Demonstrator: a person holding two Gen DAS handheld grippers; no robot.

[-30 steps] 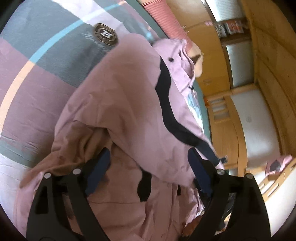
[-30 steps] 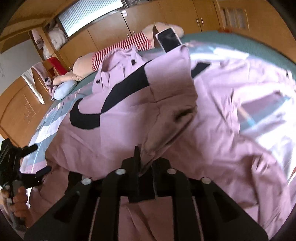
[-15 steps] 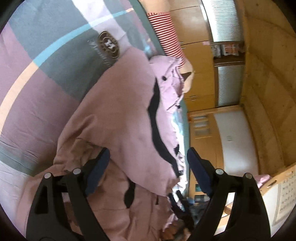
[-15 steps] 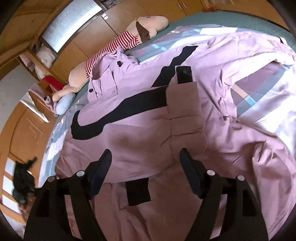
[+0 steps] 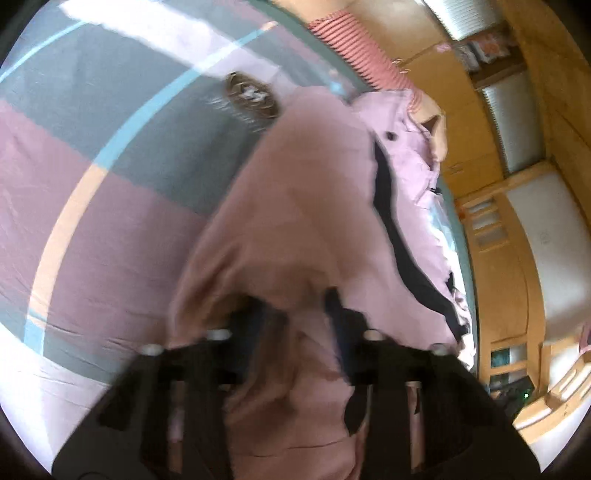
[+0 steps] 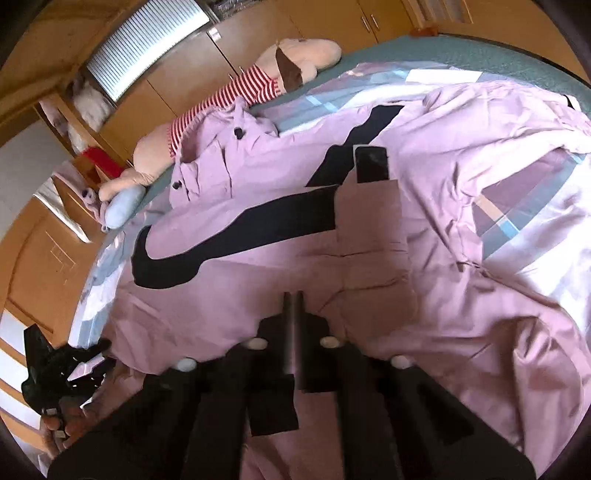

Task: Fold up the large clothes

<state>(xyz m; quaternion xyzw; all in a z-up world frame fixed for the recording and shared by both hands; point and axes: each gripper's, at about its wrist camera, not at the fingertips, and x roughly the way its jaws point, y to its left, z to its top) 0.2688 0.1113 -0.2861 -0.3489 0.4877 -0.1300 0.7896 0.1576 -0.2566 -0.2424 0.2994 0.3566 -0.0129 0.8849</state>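
Note:
A large pink garment with a curved black stripe lies spread on the bed, collar toward the far side. A sleeve with a black cuff is folded flat across its middle. My right gripper is shut, tips down on the fabric near the hem; I cannot tell if cloth is pinched. In the left wrist view the image is blurred. There my left gripper has its jaws closing on a bunched fold of the garment. That left gripper also shows at the bed's left edge.
The garment rests on a striped patchwork bed cover. A plush toy in a red striped shirt lies along the far edge. Wooden wardrobes stand behind the bed. A hand holds the left gripper's handle.
The right gripper let go of the lifted sleeve, which now lies flat, opened wide, then shut again. The left jaws came together from wide open onto a fold of the garment.

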